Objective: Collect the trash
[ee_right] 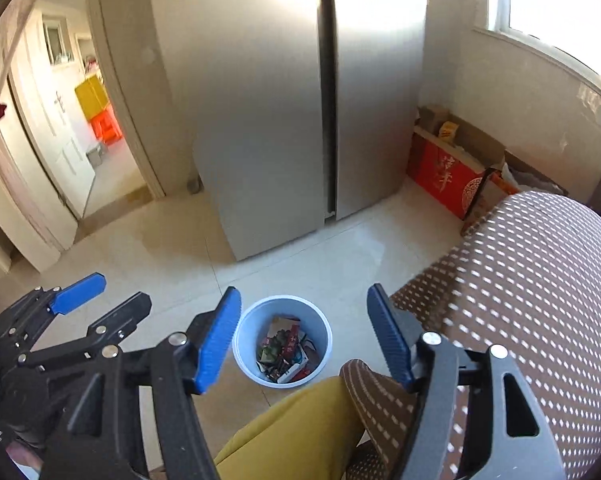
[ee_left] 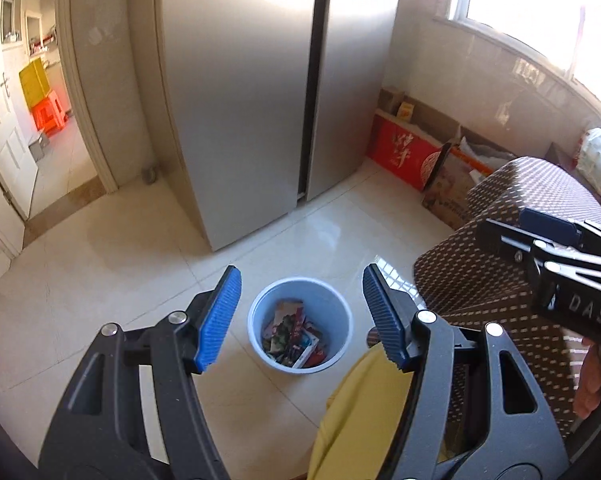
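A light blue trash bin [ee_left: 256,320] stands on the tiled floor with several colourful wrappers [ee_left: 296,340] inside. It also shows in the right wrist view [ee_right: 242,340], with the wrappers [ee_right: 284,350] in it. My left gripper [ee_left: 300,316] is open and empty, held above the bin. My right gripper [ee_right: 302,336] is open and empty, also above the bin. The right gripper shows at the right edge of the left wrist view [ee_left: 548,248]. The left gripper shows at the lower left of the right wrist view [ee_right: 100,300].
A silver fridge [ee_left: 260,92] stands behind the bin. A table with a brown dotted cloth [ee_right: 532,280] is at right, a yellow cloth [ee_right: 300,432] below the grippers. A red box [ee_left: 404,152] and cardboard lean on the wall. An open doorway [ee_left: 56,112] is at left.
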